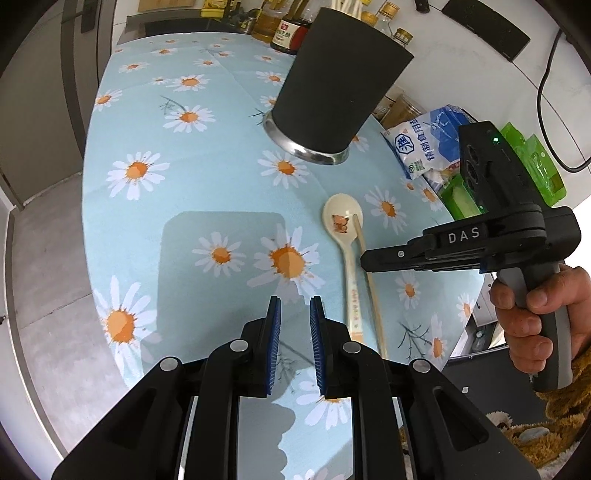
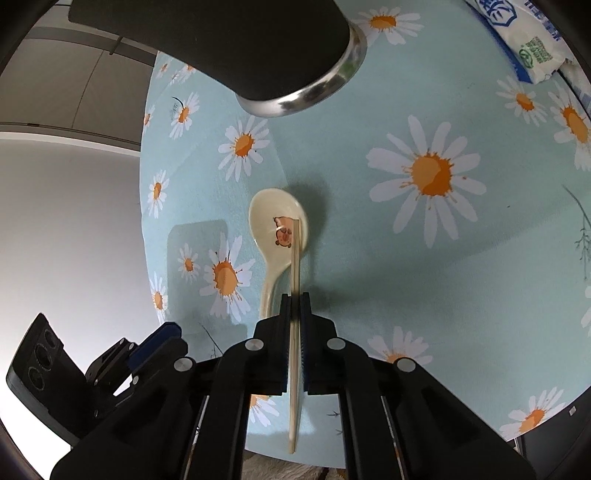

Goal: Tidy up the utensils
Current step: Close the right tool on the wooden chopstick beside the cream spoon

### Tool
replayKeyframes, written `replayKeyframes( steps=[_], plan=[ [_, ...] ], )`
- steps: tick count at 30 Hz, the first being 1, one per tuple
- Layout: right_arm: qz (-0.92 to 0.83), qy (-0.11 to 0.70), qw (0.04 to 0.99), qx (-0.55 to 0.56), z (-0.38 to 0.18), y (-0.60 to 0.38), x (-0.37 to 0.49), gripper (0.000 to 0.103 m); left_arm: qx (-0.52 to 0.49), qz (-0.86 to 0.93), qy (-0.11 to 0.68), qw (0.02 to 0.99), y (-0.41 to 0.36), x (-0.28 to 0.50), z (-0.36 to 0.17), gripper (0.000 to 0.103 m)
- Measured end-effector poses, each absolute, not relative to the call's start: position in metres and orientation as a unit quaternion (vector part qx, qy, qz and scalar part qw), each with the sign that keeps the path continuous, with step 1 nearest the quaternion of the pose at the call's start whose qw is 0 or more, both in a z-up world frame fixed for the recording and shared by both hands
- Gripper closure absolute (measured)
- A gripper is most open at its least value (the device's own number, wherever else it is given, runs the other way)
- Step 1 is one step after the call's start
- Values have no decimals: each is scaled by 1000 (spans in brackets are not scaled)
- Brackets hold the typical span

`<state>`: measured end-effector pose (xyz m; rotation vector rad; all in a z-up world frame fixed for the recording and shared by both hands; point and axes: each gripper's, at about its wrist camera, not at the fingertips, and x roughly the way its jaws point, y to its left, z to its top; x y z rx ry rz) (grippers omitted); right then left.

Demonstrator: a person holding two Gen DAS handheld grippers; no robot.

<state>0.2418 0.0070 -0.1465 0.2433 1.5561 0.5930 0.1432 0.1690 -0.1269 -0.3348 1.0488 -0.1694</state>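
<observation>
A cream ceramic spoon [image 1: 341, 218] with a cartoon print lies on the daisy tablecloth [image 1: 177, 184], its bowl toward the black utensil holder [image 1: 340, 81] with a metal base. A wooden chopstick [image 2: 295, 258] crosses the spoon's bowl [image 2: 269, 221], and my right gripper [image 2: 294, 297] is shut on the stick's middle, its tail end sticking out behind the pads. In the left wrist view that gripper [image 1: 365, 260] comes in from the right, held by a hand [image 1: 535, 314]. My left gripper [image 1: 295, 301] hovers over the cloth left of the spoon, jaws narrowly apart with nothing between them.
A blue-and-white salt bag [image 1: 424, 147] and green packets [image 1: 535, 170] lie right of the holder. Sauce and oil bottles [image 1: 288, 29] stand behind it. The table's curved edge [image 1: 88, 206] drops to the floor on the left. A black cable [image 1: 546, 92] runs along the white counter.
</observation>
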Motion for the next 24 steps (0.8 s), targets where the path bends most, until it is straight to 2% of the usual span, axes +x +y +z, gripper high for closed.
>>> replayKeyframes(
  steps=[3, 5, 22, 24],
  plan=[
    [271, 679, 673, 113, -137, -2, 243, 97, -159, -85, 500, 847, 163, 150, -126, 86],
    [278, 673, 675, 119, -132, -7, 244, 97, -155, -87, 502, 846, 157, 157, -126, 78],
    [347, 625, 685, 142, -95, -71, 270, 97, -130, -78, 590, 793, 110, 217, -148, 78],
    [354, 625, 682, 142, -95, -75, 274, 97, -122, -70, 603, 785, 106, 222, -150, 80]
  ],
)
